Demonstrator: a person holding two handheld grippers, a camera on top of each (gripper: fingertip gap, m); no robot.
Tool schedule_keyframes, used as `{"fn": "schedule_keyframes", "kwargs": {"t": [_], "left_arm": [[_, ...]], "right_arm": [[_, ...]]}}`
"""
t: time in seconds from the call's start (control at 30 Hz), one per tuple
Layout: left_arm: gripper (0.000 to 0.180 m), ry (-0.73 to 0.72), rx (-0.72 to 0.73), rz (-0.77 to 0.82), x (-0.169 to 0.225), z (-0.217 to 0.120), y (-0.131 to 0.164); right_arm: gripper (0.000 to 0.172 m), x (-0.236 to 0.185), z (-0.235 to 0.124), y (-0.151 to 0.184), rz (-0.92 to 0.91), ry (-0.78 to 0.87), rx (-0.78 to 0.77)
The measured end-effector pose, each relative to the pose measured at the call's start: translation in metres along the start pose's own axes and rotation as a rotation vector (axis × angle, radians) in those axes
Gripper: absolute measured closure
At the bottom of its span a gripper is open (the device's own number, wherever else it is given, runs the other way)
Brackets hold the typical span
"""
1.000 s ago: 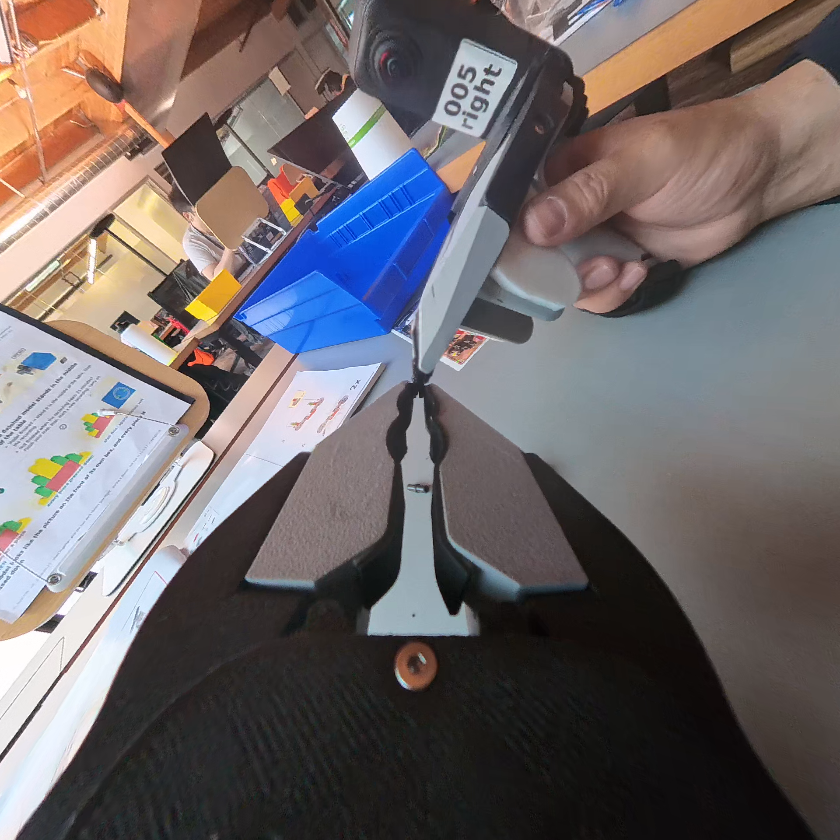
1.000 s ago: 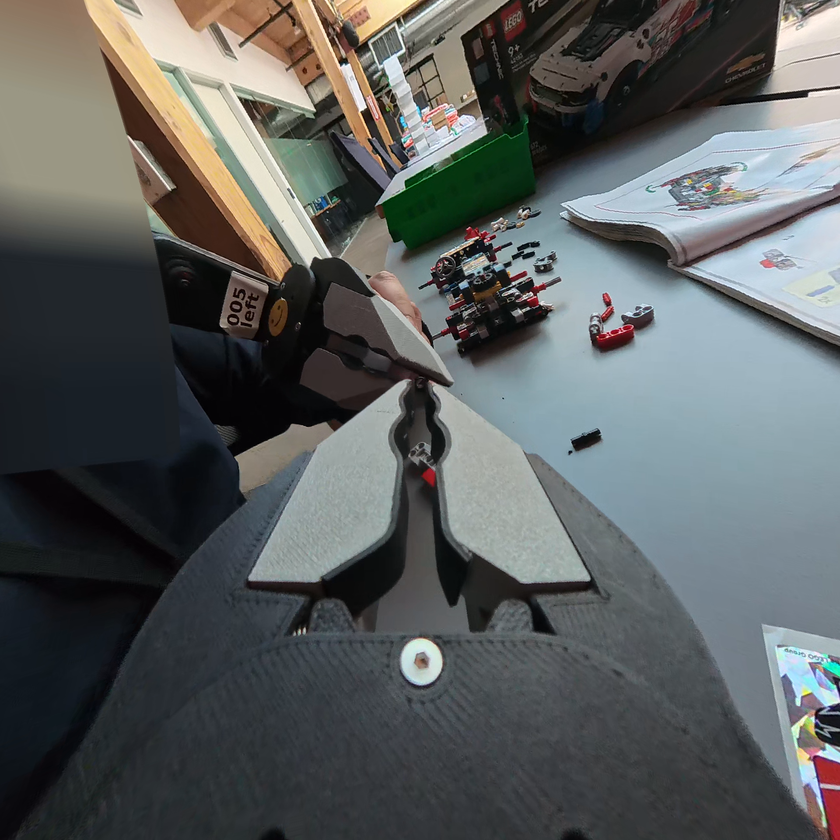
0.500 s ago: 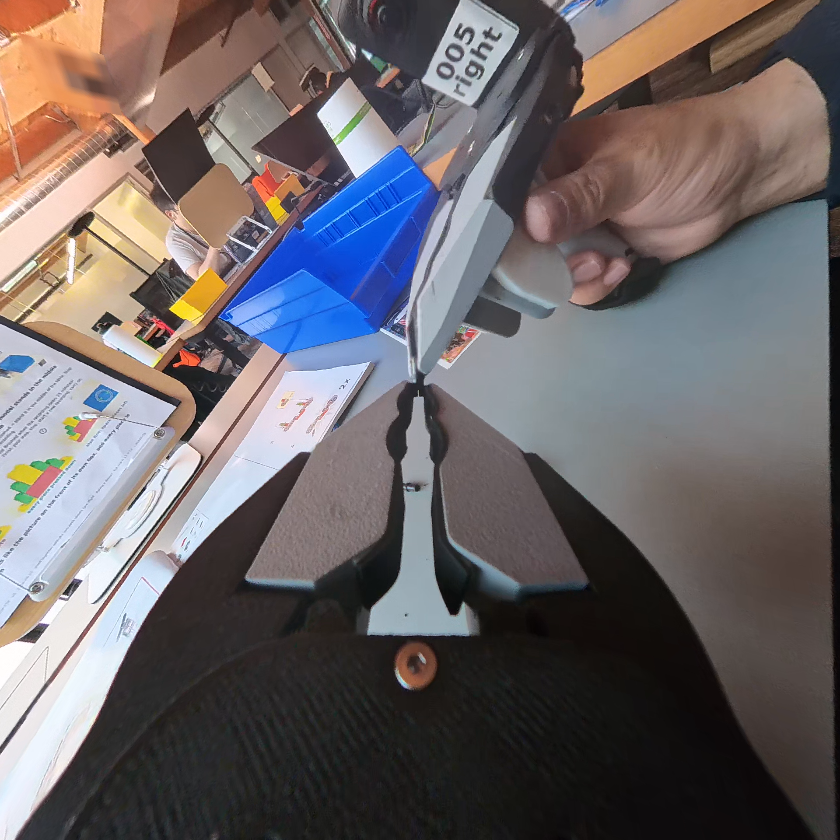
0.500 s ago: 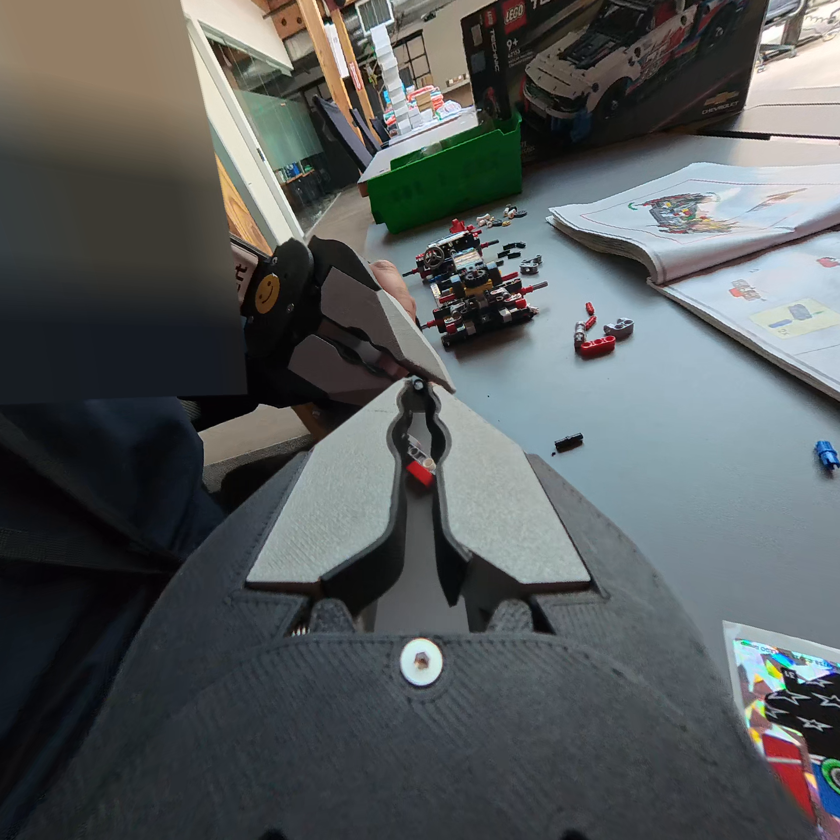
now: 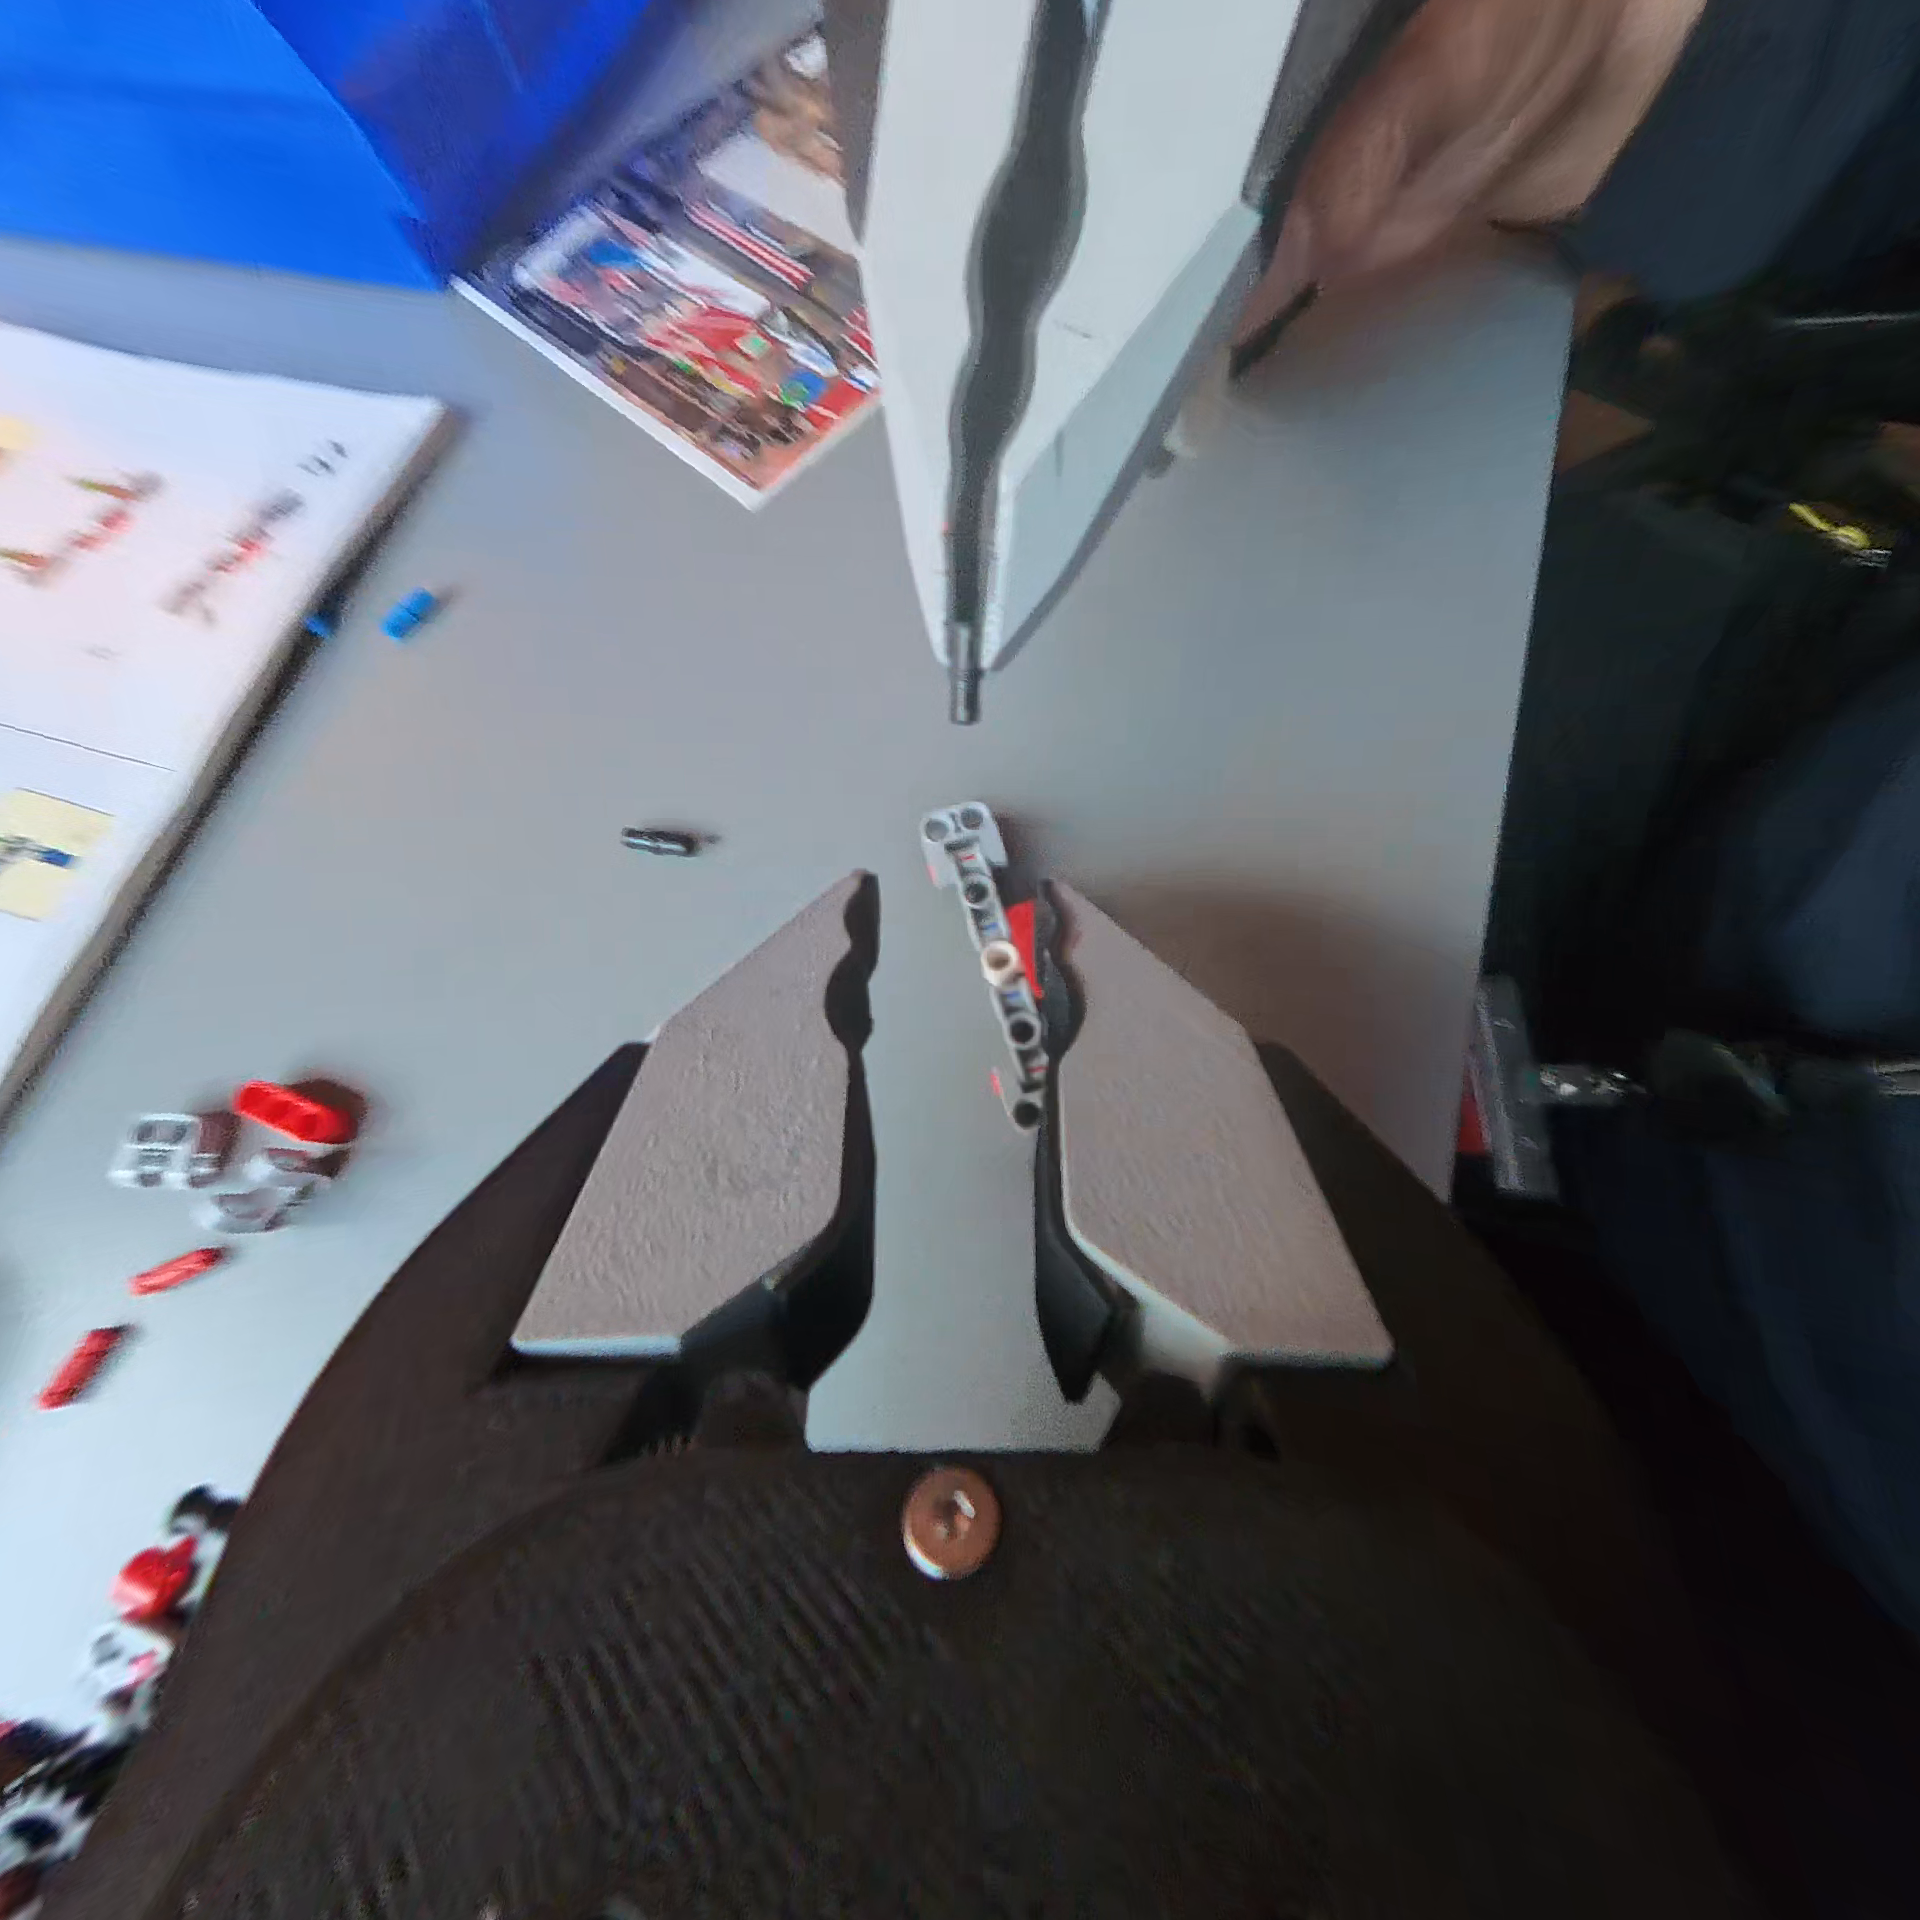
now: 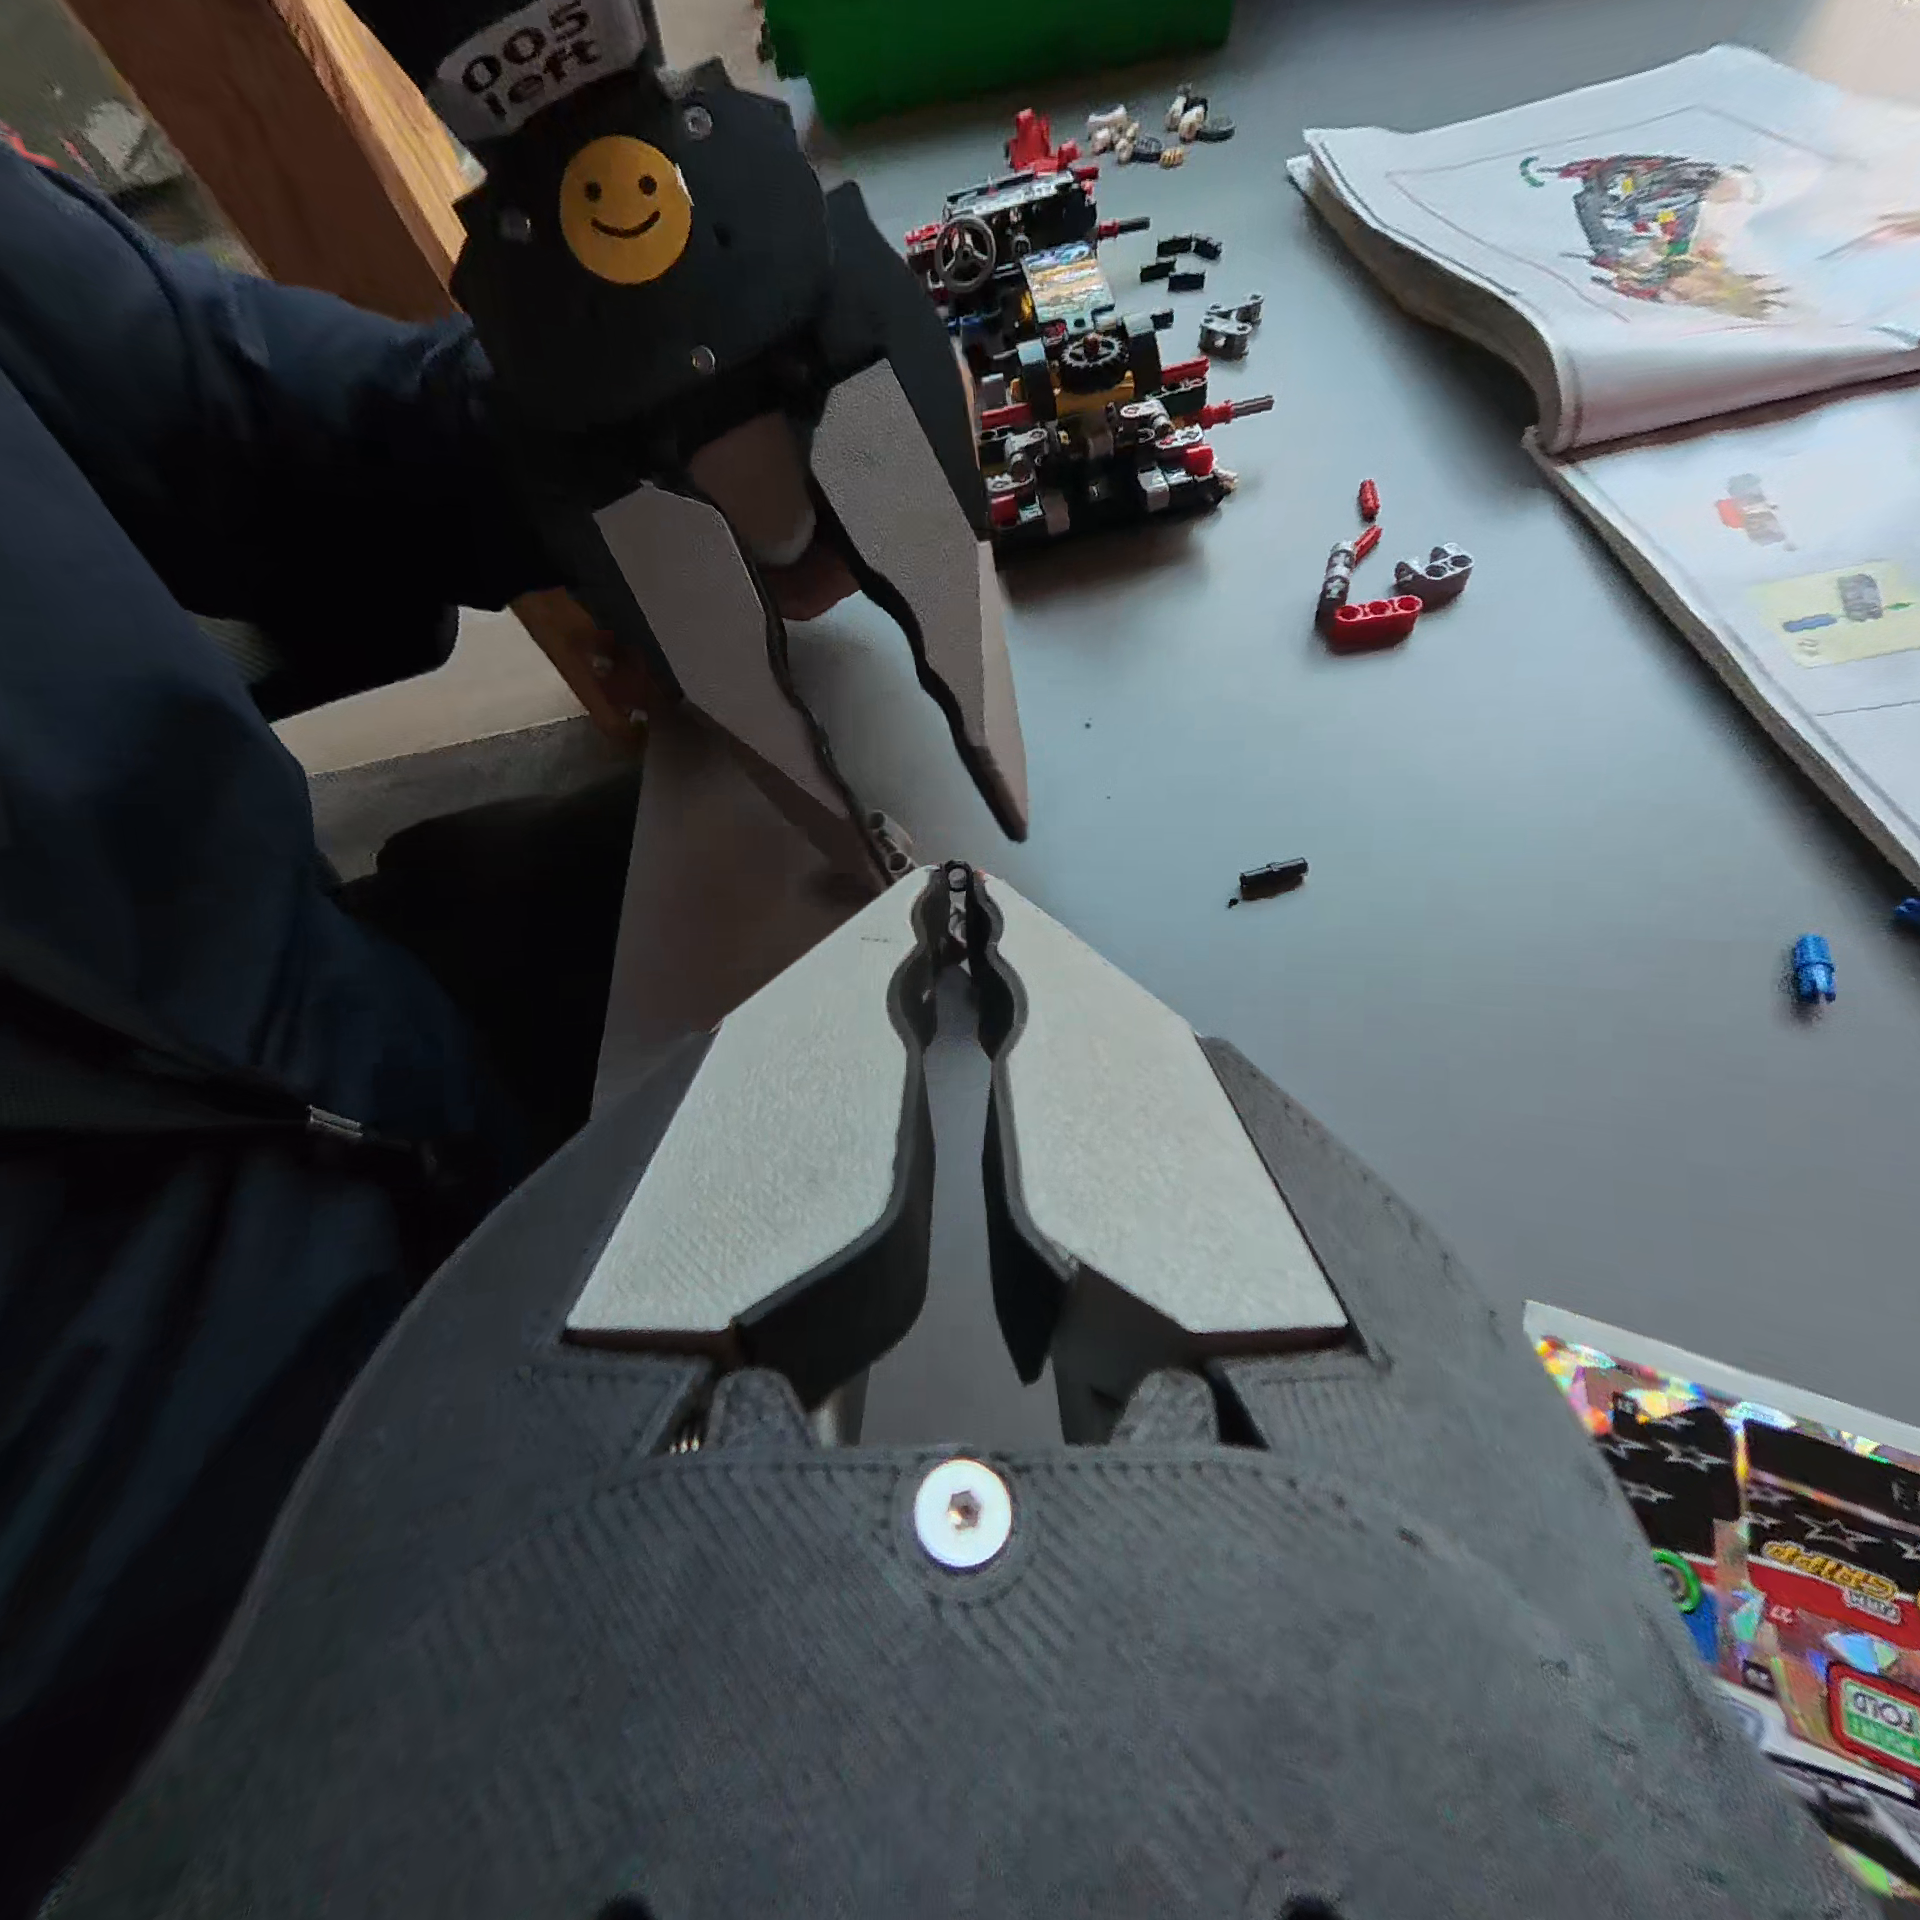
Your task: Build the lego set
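The left gripper (image 5: 958, 904) has its fingers spread apart, and a grey beam (image 5: 987, 956) with a row of holes and a red piece on it lies along the inner edge of the right-hand finger (image 5: 1164, 1122); the other finger stands clear of it, so the beam is not clamped (whether it rests on the table cannot be told). Facing it, the right gripper (image 6: 957, 883) has its fingers clenched on a small black pin (image 6: 955, 876), whose end juts out past the tips toward the beam, just apart from it. Around them the grey table (image 6: 1455, 1039) carries another black pin (image 6: 1272, 879), a blue pin (image 6: 1812, 968), a red angled beam (image 6: 1371, 621) with a grey connector (image 6: 1439, 571) beside it, and a half-built model car chassis (image 6: 1081, 364). Farther out lie an open instruction booklet (image 6: 1662, 270), a shiny sticker sheet (image 6: 1766, 1538), a green bin (image 6: 997, 42) and a blue bin (image 5: 312, 114).
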State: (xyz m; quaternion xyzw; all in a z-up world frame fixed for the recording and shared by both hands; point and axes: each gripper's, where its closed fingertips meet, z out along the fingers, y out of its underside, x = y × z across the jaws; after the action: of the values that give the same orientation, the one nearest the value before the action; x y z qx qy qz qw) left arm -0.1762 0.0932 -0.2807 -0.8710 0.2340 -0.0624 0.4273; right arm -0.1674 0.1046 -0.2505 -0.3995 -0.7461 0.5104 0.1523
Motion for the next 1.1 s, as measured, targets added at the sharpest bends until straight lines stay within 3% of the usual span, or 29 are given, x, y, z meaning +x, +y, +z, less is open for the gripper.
{"fn": "schedule_keyframes", "kwargs": {"t": [0.23, 0.33, 0.63, 0.7, 0.77, 0.87, 0.93, 1.03, 1.1], "left_arm": [[0.158, 0.041, -0.096, 0.019, 0.01, 0.014, 0.018], [0.168, 0.089, -0.09, 0.022, 0.015, 0.015, 0.017], [0.175, 0.143, -0.081, 0.052, 0.013, 0.019, 0.014], [0.174, 0.194, -0.097, -0.004, 0.013, 0.019, 0.014], [0.161, 0.223, -0.096, -0.07, 0.011, 0.018, 0.013], [0.175, 0.29, -0.1, -0.171, 0.012, 0.016, 0.015], [0.173, 0.331, -0.107, -0.252, 0.01, 0.015, 0.015], [0.153, 0.432, -0.108, -0.335, 0.014, 0.009, 0.011], [0.148, 0.382, -0.113, -0.307, 0.004, 0.008, 0.013]], "right_arm": [[0.172, -0.003, 0.011, 0.007, -0.155, 0.007, -0.184], [0.172, -0.005, 0.018, 0.016, -0.218, 0.005, -0.29], [0.172, -0.003, 0.018, 0.024, -0.244, -0.008, -0.472], [0.172, -0.002, 0.02, 0.029, -0.244, -0.006, -0.515], [0.172, -0.001, 0.021, 0.027, -0.231, 0.008, -0.515], [0.172, -0.011, 0.018, 0.017, -0.215, -0.022, -0.465], [0.172, -0.019, 0.018, 0.018, -0.209, -0.04, -0.459], [0.172, -0.008, 0.021, 0.027, -0.197, 0.026, -0.481], [0.172, 0.0, 0.021, 0.029, -0.145, 0.049, -0.468]]}}
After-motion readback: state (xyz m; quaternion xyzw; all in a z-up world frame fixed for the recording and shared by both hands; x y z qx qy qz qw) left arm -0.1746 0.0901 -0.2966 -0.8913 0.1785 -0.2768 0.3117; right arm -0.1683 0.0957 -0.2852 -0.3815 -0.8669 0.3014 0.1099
